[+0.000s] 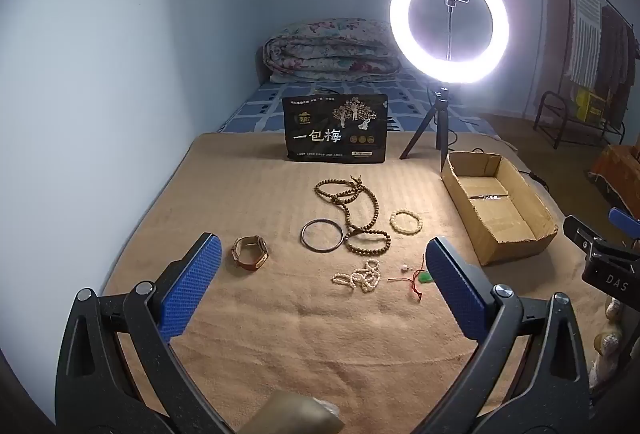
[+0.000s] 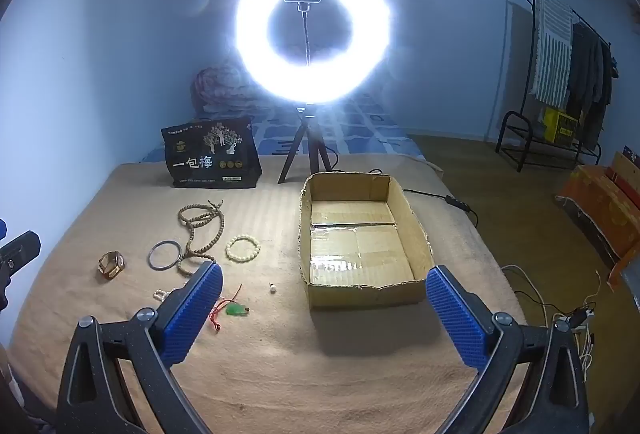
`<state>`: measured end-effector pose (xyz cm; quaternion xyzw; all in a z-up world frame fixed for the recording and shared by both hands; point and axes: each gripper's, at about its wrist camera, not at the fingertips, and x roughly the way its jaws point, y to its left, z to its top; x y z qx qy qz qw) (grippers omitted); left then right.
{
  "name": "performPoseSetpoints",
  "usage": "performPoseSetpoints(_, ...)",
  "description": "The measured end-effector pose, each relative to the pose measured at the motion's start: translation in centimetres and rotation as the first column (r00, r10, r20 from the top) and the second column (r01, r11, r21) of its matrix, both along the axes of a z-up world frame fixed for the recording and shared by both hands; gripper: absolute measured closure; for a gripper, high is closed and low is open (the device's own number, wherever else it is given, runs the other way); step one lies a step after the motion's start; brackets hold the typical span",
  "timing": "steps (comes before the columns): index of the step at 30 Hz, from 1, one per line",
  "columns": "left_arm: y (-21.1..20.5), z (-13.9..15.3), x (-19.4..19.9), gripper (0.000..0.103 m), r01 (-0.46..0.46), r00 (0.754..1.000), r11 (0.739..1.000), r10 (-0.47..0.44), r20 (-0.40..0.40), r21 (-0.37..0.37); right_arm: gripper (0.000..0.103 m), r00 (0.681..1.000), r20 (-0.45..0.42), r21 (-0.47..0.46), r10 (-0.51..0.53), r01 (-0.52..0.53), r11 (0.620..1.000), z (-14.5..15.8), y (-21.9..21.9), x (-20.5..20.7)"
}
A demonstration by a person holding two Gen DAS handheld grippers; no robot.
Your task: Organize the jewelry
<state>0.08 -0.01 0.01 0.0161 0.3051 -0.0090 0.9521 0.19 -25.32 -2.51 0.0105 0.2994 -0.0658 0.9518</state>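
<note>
Left tool [image 1: 322, 270] and right tool [image 2: 324, 294] both stand fully released above the tan blanket [image 1: 280, 334] that covers the bed, nothing between the blue pads of either. The jewelry lies loose on the blanket, left of the cardboard box [image 2: 360, 234], which holds no pieces. Items noted: a long string of brown beads [image 1: 352, 210], coiled and touching a plain metal bangle [image 1: 322, 236]; a pale bead bracelet [image 1: 406, 221] just beside the string; a brown segmented bracelet [image 1: 250, 252] well apart at the left; a heap of small white beads [image 1: 360, 276]; a green pendant on red cord [image 2: 236, 309] (partly hidden behind a pad in the left wrist view); and a tiny whitish piece [image 2: 273, 288], possibly an earring, too small to identify. A black printed pouch [image 1: 335, 128] and a lit ring light on a tripod [image 1: 449, 22] stand at the blanket's far edge.
</note>
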Motion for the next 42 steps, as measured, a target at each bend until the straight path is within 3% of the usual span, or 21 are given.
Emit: performPoseSetpoints(42,0.7,0.3,0.2,0.000,-0.019,1.000,1.000,0.019,0.025,-0.005,0.000,1.000,-0.008,0.004,0.003,-0.003,1.000,-0.3,-0.3,0.2)
